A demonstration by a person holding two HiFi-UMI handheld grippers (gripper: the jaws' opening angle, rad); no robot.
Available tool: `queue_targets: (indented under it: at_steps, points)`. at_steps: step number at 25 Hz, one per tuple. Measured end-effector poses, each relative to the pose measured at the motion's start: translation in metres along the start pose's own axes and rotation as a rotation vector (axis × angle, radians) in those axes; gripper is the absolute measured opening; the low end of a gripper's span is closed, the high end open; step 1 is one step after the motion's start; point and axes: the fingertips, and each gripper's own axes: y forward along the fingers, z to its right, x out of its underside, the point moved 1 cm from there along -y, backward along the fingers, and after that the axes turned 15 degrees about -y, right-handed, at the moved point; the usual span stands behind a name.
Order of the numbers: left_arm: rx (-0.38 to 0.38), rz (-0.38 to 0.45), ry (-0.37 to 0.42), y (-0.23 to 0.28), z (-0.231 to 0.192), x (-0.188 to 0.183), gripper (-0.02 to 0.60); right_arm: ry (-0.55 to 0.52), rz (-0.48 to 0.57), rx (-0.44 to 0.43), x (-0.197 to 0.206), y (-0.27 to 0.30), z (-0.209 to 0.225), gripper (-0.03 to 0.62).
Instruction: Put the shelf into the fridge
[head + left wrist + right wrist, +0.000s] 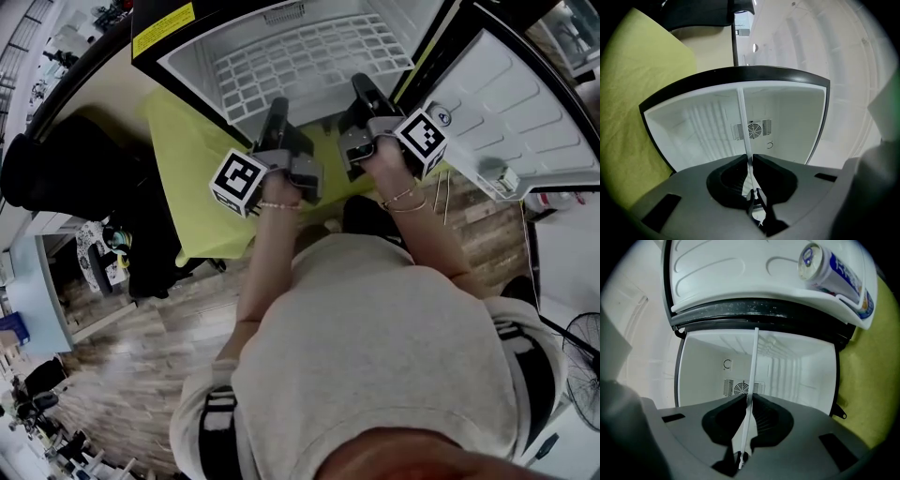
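We hold both arms stretched forward side by side, with the left gripper (278, 105) and the right gripper (362, 86) at the mouth of the fridge (187, 67). Each gripper's fingers are closed narrow on the near edge of the white wire shelf (309, 56), which reaches into the fridge compartment. A drink can (832, 268) rests in the open door (525, 122).

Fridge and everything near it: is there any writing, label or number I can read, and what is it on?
Nothing here can be read for sure.
Sticker on the fridge: yellow, print too small to read.
Can in the door: blue lettering, too blurred to read.
Left cube, right cube: black-and-white square patterns, no words.
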Motion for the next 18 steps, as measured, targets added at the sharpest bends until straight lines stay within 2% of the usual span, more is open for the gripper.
queue_targets:
  at_steps: [9, 18]
  points:
    - [0.002, -0.029, -0.022, 0.0003, -0.0020, 0.0006, 0.046, -0.023, 0.014, 0.020, 0.0003, -0.0008, 0.0001, 0.032]
    - [-0.007, -0.017, 0.040, 0.0029, -0.0006, -0.0009, 0.051, -0.028, -0.003, 0.003, -0.0002, 0.0034, 0.0011, 0.032]
